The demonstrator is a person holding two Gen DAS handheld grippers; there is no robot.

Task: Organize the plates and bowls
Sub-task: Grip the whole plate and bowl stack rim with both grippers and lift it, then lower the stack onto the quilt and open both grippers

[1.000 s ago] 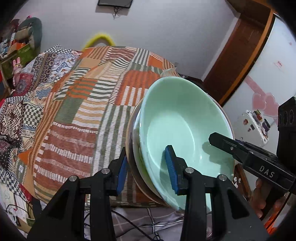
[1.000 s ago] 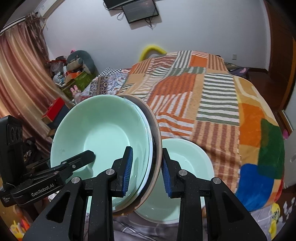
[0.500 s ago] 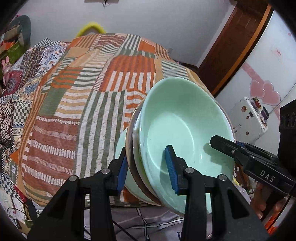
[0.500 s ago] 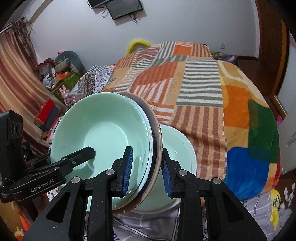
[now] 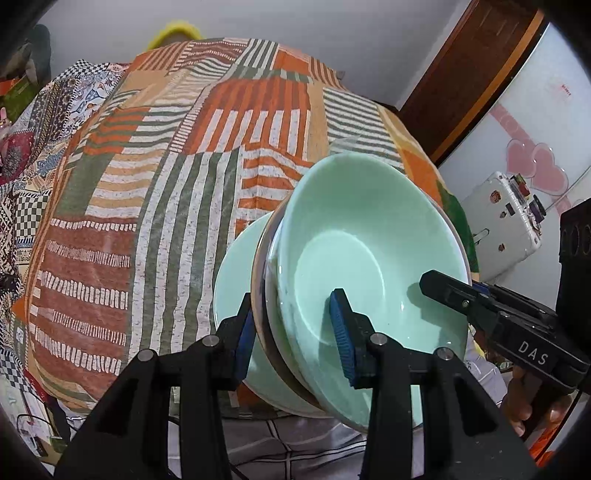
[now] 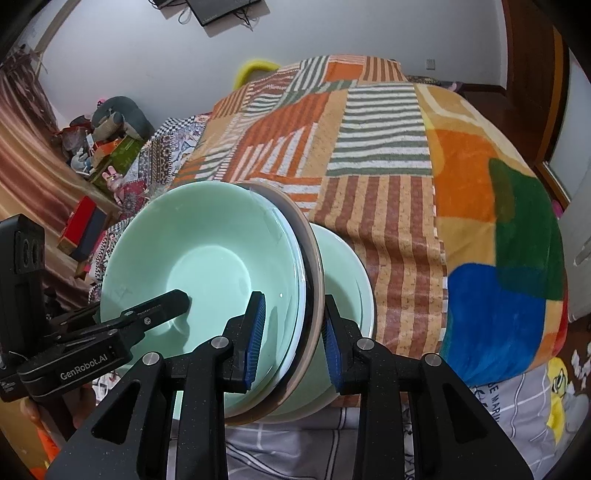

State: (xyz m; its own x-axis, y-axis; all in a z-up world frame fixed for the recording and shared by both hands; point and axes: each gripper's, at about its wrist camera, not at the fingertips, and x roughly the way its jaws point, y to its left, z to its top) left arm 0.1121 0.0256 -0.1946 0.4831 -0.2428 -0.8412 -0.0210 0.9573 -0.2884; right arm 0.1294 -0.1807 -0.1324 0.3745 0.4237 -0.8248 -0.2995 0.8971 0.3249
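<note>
Two grippers, left gripper (image 5: 291, 332) and right gripper (image 6: 291, 332), clamp your stacked pale-green glazed bowl (image 5: 362, 258) and brown-rimmed plate (image 6: 312, 258); tilted, they could slide apart onto the bed's lower mint bowl (image 6: 343, 266).

Much of the crockery and both hands sit out of sight.

The lower green bowl (image 5: 236, 266) shows only a crescent at 9 o'clock of the held stack; the rest hides behind the brown-rimmed plate (image 5: 260, 295). How many dishes lie between that plate and the top green bowl (image 5: 362, 251) cannot be told. The right hand (image 5: 524, 402) is cut by the frame at 4 o'clock. The wall screen (image 6: 221, 9) is clipped at 12 o'clock; the shelf clutter (image 6: 99, 140) is too small to identify.
</note>
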